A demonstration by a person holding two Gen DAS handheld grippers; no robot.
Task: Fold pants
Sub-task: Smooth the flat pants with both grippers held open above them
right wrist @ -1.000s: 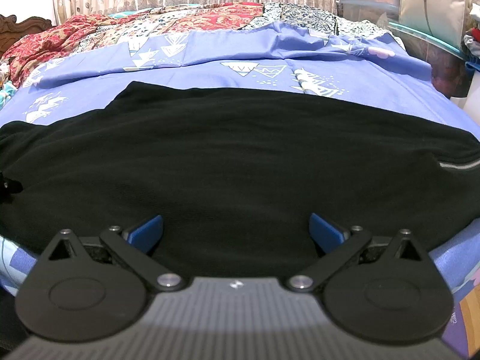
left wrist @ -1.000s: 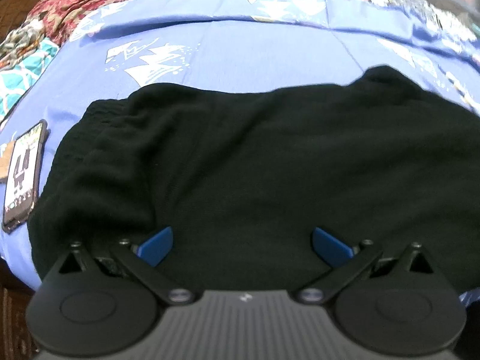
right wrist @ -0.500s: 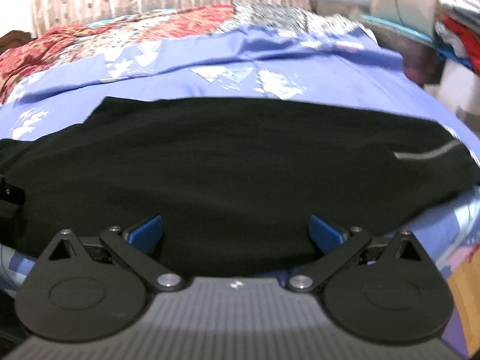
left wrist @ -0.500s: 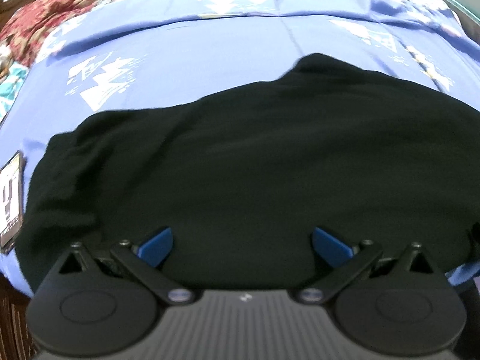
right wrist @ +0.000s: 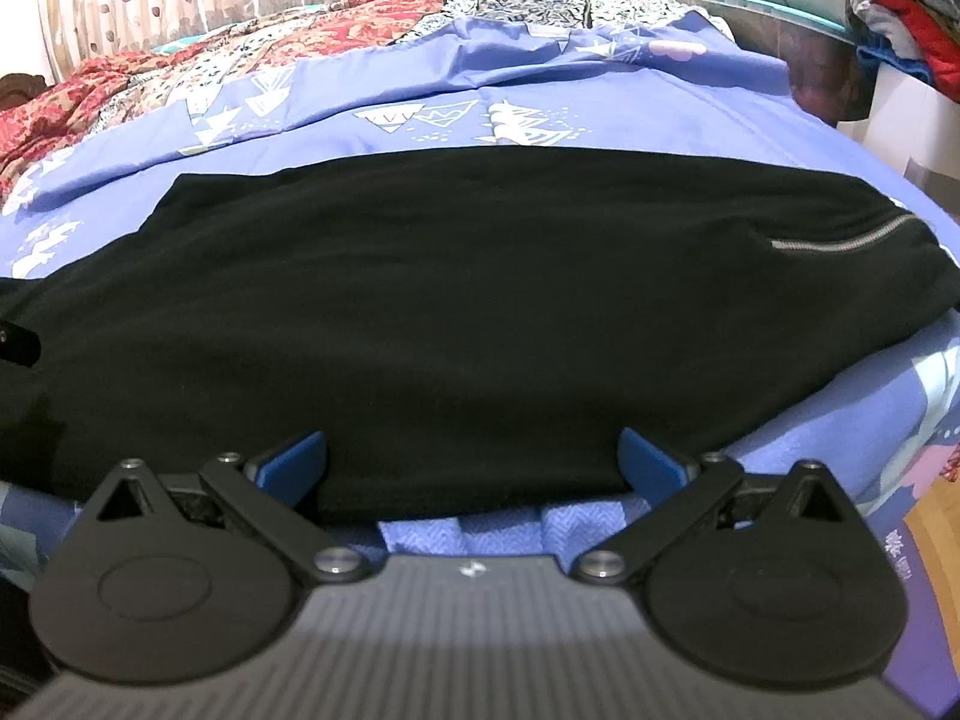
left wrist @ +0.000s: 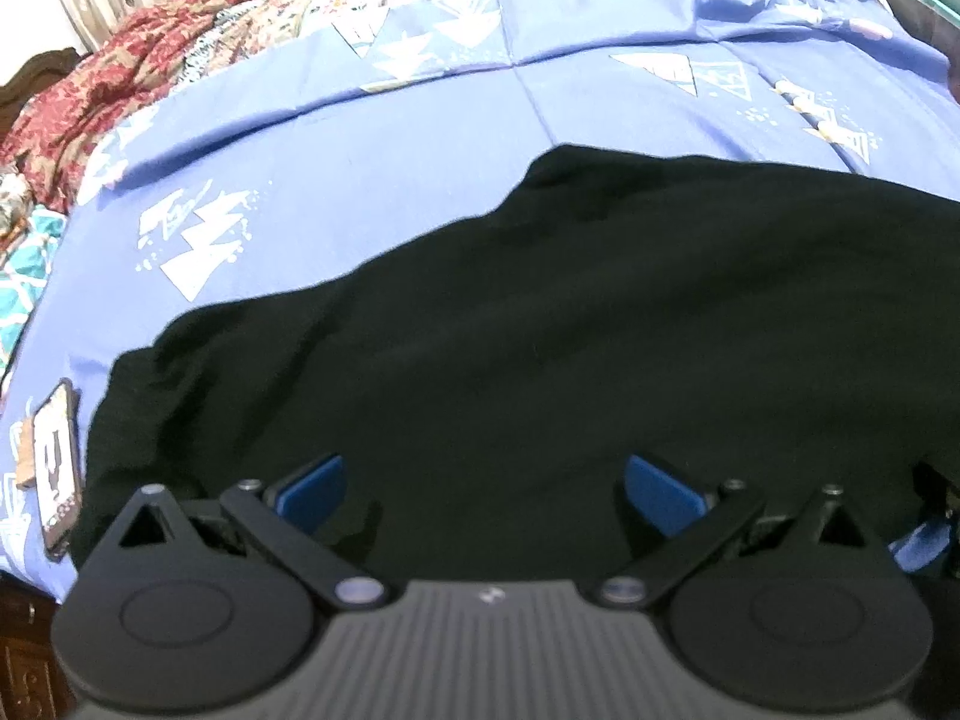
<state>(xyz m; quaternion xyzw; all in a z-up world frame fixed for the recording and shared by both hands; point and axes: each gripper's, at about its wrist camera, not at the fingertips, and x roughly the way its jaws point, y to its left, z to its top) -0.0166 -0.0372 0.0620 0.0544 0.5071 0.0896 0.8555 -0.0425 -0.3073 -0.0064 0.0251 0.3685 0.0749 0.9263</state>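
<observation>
Black pants [left wrist: 540, 330] lie flat across a blue patterned bedsheet [left wrist: 372, 180], stretching sideways along the near edge of the bed. In the right wrist view the same pants [right wrist: 450, 300] show a silver zipper [right wrist: 840, 243] near their right end. My left gripper [left wrist: 486, 489] hovers open over the near edge of the cloth, nothing between its blue pads. My right gripper [right wrist: 471, 459] is open too, at the pants' near hem, with sheet [right wrist: 492, 531] showing just under it. The other gripper's tip [left wrist: 927, 531] peeks in at the left view's right edge.
A phone [left wrist: 57, 468] lies on the sheet left of the pants. Red and patterned quilts [right wrist: 180, 78] are bunched at the far side, curtains behind. Stacked clothes [right wrist: 906, 18] sit at the far right. Wooden floor [right wrist: 936, 534] shows past the bed's right corner.
Both views have shifted: the left camera swung right then back left and pulled up, showing more sheet; the right camera drew back, so the pants' near hem and sheet now appear. Both grippers stay open.
</observation>
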